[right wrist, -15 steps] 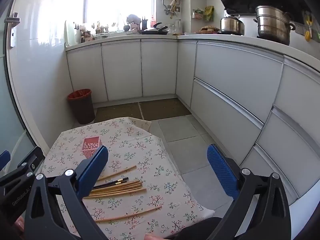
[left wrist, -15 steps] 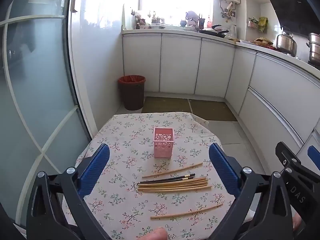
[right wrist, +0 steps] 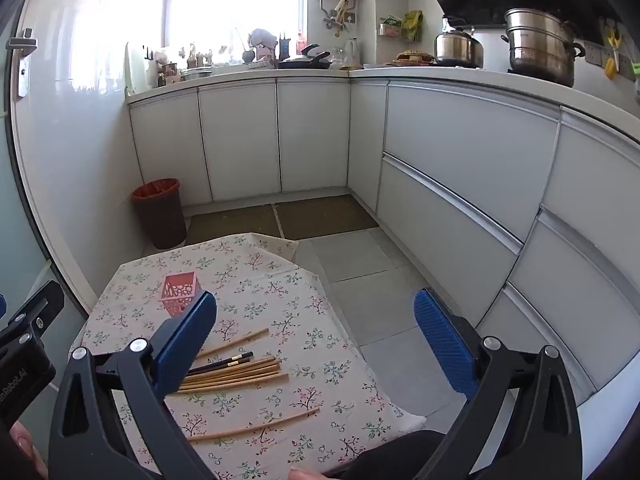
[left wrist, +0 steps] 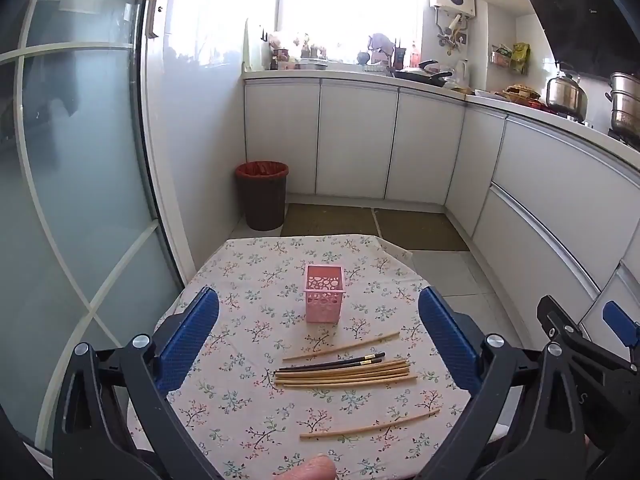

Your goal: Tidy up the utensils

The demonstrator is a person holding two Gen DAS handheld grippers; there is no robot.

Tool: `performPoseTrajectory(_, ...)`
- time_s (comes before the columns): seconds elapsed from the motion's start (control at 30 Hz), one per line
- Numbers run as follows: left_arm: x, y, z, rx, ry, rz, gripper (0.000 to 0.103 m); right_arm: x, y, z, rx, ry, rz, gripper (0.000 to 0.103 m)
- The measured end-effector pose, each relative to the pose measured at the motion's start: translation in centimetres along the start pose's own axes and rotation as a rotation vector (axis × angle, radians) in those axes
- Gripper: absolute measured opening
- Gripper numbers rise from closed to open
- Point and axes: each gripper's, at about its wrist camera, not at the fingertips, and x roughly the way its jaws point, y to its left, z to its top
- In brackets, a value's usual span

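Floral cloth covers the small table (left wrist: 240, 312) in a narrow white kitchen, and both tools hang above its near edge with nothing between their fingers. Nearest to the cameras, the left gripper (left wrist: 319, 344) has its blue pads wide apart, and the right gripper (right wrist: 316, 344) is spread in the same way, but it sits to the right, so one of its fingers is over the floor and not over the table. Just beyond them lies a single bamboo chopstick (left wrist: 370, 424), slightly bent, alone near the front. A little farther is the bundle of bamboo chopsticks (left wrist: 346, 376), lying side by side and touching, with a pair of black chopsticks (left wrist: 332, 363) pressed against its far side. Then one more loose chopstick (left wrist: 341, 346) lies at an angle, and behind it the pink perforated holder (left wrist: 324, 298) stands upright, apparently with nothing in it. I judge that no stick is collected yet. The sticks are thin and lie flat on soft cloth, so the pads may close on the fabric and drag it, which could tip the light holder. A grip on the bundle may take several sticks at once, and some could slip out and roll off the right edge to the floor tiles (right wrist: 360, 264). The holder also may fall when a long stick is dropped in at a slant. Far behind, the brown waste bin (left wrist: 262, 194) and the white cabinets (left wrist: 356, 140) are well apart from the work.
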Motion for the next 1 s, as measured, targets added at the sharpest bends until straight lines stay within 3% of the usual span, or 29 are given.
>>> performPoseTrajectory(1.0,0.52,-0.15,-0.29,-0.001,0.031,0.012,0.096,0.25,-0.29,-0.37,0.027,0.018,0.031,0.096)
